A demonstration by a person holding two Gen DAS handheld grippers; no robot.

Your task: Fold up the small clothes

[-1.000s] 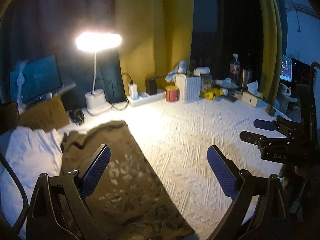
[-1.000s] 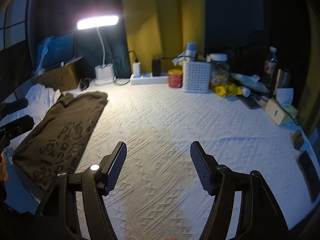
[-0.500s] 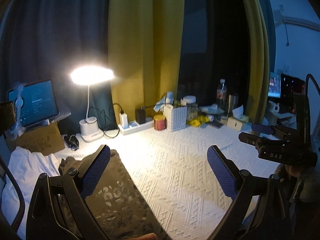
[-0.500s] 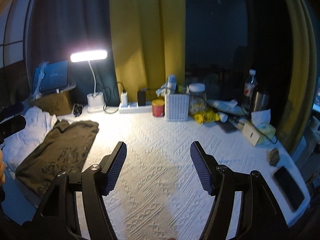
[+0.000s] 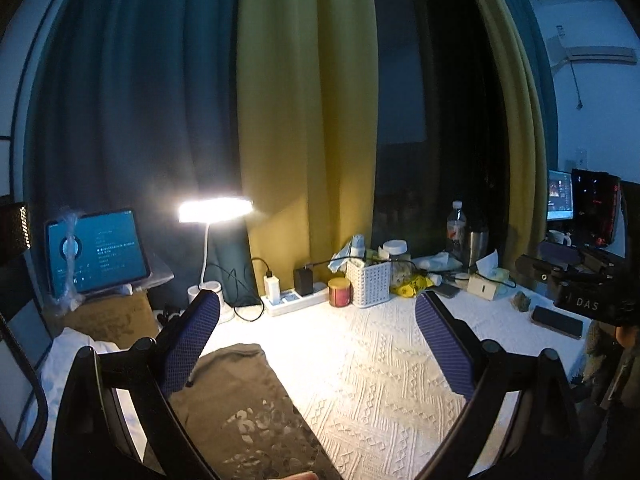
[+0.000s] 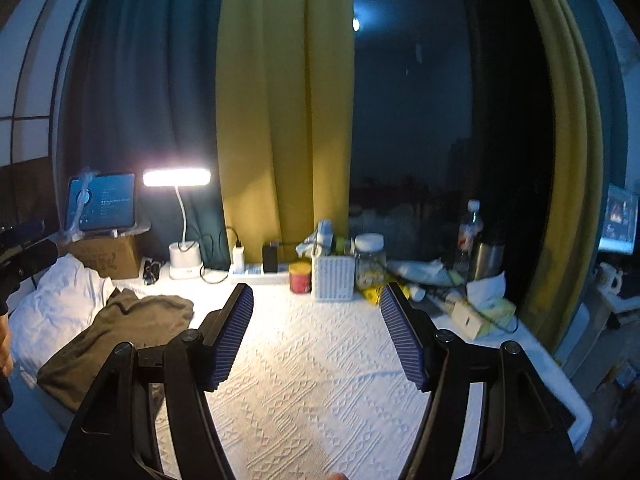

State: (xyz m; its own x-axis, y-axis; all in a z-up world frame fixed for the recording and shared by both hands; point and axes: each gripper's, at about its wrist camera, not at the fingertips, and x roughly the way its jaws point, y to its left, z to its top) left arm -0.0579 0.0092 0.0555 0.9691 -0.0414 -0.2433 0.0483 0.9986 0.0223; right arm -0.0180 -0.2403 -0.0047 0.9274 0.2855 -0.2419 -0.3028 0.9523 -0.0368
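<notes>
A folded olive-brown garment with a pale print lies at the left of the white textured tablecloth; it also shows in the right wrist view. A white garment lies crumpled beside it on the left, also in the left wrist view. My left gripper is open and empty, raised above the garment's right side. My right gripper is open and empty, raised over the cloth, right of the garment. The right gripper's body shows in the left wrist view.
A lit desk lamp, tablet on a cardboard box, power strip, red tin, white basket, jar, bottle, tissue box and phone line the back and right edges. Curtains hang behind.
Both grippers have risen and tilted up from the table, both still open and empty. The olive garment lies where it was.
</notes>
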